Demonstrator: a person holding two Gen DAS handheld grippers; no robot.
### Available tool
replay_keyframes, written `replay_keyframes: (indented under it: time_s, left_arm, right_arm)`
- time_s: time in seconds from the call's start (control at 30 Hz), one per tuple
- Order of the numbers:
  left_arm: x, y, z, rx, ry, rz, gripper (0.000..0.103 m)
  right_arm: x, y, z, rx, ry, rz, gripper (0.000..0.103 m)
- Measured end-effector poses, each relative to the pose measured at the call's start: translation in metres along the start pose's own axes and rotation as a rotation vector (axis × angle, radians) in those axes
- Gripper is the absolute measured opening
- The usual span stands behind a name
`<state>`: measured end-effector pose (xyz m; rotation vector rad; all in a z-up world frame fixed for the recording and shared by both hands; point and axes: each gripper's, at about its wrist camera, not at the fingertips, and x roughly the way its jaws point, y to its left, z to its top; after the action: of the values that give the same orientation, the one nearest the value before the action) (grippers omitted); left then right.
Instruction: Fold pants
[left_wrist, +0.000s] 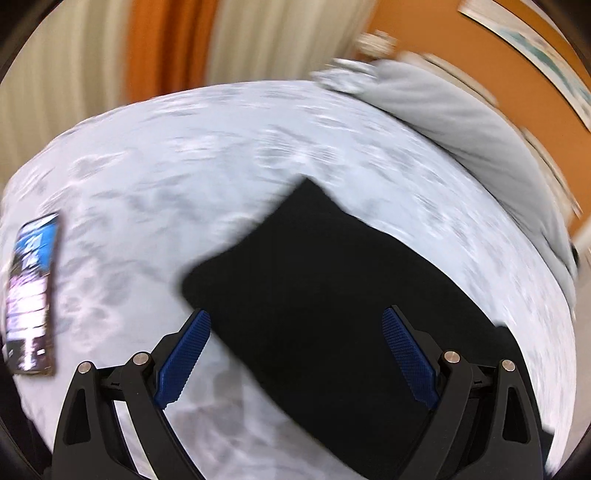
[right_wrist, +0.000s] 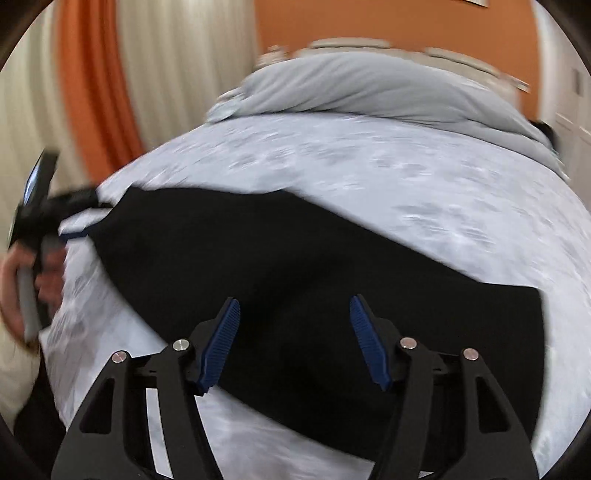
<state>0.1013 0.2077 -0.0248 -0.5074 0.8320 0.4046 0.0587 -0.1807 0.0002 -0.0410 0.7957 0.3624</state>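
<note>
Blue-padded right gripper (right_wrist: 294, 315) stood with jaws apart, nothing pinched, above the black pants (right_wrist: 295, 266) lying flat on the pale patterned bedcover (right_wrist: 406, 177). Left gripper (left_wrist: 295, 332) likewise gaped over the pants' folded end. Grey duvet (right_wrist: 369, 88) bunched beyond; a phone (left_wrist: 31, 291) lay on the cover's left.

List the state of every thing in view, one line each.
Black pants: lying flat on the bed, folded into a long strip.
Left gripper: open, holding nothing.
Right gripper: open, nothing between its blue pads.
Grey duvet: bunched up at the bed's far end.
Phone: lying on the patterned bedsheet, screen lit.
</note>
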Motion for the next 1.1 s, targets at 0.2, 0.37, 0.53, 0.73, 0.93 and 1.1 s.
replay_keyframes:
  time_s: [0.2,0.37,0.53,0.73,0.93,1.1]
  left_arm:
    - [0.03,0.057,0.009,-0.267,0.127,0.031,0.092]
    - [0.04,0.039,0.011,-0.209,0.103,0.012,0.087]
    - [0.037,0.016,0.009,-0.133,0.05,-0.045,0.019]
    - [-0.047,-0.083,-0.01,0.208,-0.111,-0.27,0.016]
    - [-0.046,-0.173,-0.111,0.578,0.013,-0.388,0.088]
    - [-0.065,-0.167,-0.144,0.707,-0.064,-0.31,0.088]
  right_arm:
    - [0.035,0.028,-0.013,-0.049,0.072,0.011,0.063]
    - [0.026,0.007,-0.009,0.065,0.033,0.035,0.076]
    - [0.01,-0.044,0.0,0.243,-0.011,-0.006,0.078]
    - [-0.009,-0.111,0.0,0.471,-0.051,-0.088,0.079]
    - [-0.015,-0.134,-0.002,0.522,-0.056,-0.131,0.079]
    - [-0.008,-0.125,0.001,0.495,-0.044,-0.067,0.079]
